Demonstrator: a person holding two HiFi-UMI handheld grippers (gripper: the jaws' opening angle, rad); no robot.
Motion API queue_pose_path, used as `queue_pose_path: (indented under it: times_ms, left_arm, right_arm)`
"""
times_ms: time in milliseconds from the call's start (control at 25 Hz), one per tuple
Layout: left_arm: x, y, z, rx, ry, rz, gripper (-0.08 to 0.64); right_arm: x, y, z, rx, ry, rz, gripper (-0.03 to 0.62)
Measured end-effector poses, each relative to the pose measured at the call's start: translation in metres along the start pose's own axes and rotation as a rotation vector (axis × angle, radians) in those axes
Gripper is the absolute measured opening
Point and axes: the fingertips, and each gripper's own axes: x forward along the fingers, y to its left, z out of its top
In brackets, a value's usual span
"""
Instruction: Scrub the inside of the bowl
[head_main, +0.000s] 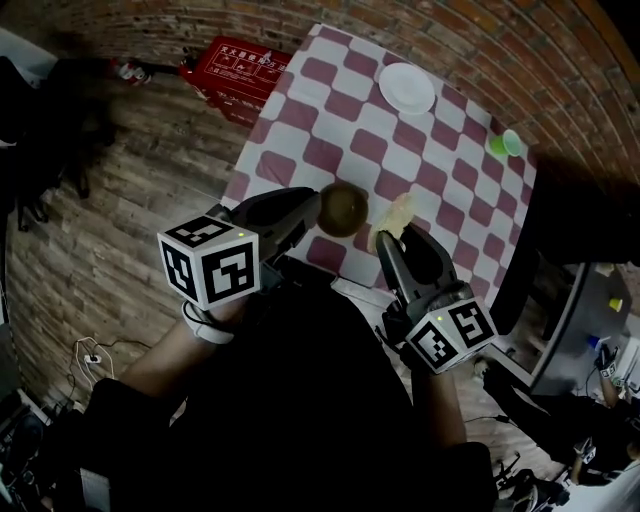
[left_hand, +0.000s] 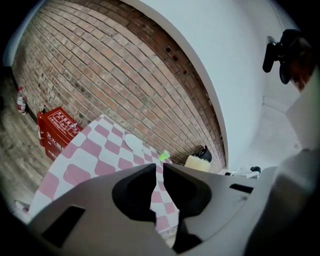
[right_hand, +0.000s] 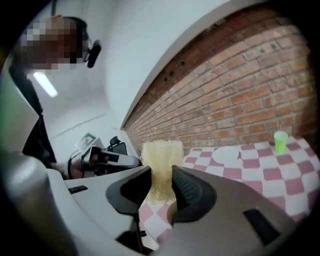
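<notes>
**Condition.** The olive-brown bowl (head_main: 343, 212) sits near the front edge of the checked table (head_main: 330, 110), mouth up.

The left gripper (left_hand: 159, 166) has its jaws narrowly apart, and its own view shows only cloth through the gap. In the head view its tip is just beside the bowl's left rim; contact cannot be confirmed.

The right gripper (right_hand: 161, 172) is clamped on a pale yellow mesh scrubbing pad (right_hand: 160, 150), which is just right of the bowl and not inside it.

**Risks (judgement).**
- The bowl looks unsecured. A scrub stroke could push it toward the front edge or tip it.
- The left jaws seem too narrow to take the rim without widening first.
- The pad is pinched low with its upper part free, so it may fold or pull out under pressure.

**Count.**
- One bowl.
- One scrubbing pad.
- Two grippers.
- One white plate (head_main: 407, 88), well beyond the bowl.
- One green cup (head_main: 511, 142), further right of the bowl.
- One red box (head_main: 235, 65), on the floor, far left of the bowl.
</notes>
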Motion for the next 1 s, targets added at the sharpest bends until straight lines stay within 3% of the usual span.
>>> queue_pose_path:
  times_ms: [80,240,400,600,1000]
  left_arm:
    - [-0.004,-0.011,0.008,-0.003,-0.027,-0.012,0.052]
    - [-0.015,-0.017,0.032,0.011,-0.113,-0.019,0.052]
    - [-0.025,-0.012,0.055,0.103,-0.173,0.033,0.052]
    - [-0.030,-0.021,0.062,0.240,-0.189,0.071,0.052]
    - [-0.030,-0.027,0.068,0.252,-0.219,0.063,0.052]
  right_arm:
    - [-0.007,0.009,0.013,-0.080,-0.028,-0.009,0.138]
    - [-0.019,0.013,0.034,-0.046,-0.099,0.000,0.138]
    - [-0.026,0.015,0.039,-0.038,-0.108,-0.004,0.138]
    - [-0.024,0.022,0.037,-0.063,-0.100,-0.002,0.138]
    - [-0.023,0.030,0.043,-0.113,-0.113,0.024,0.138]
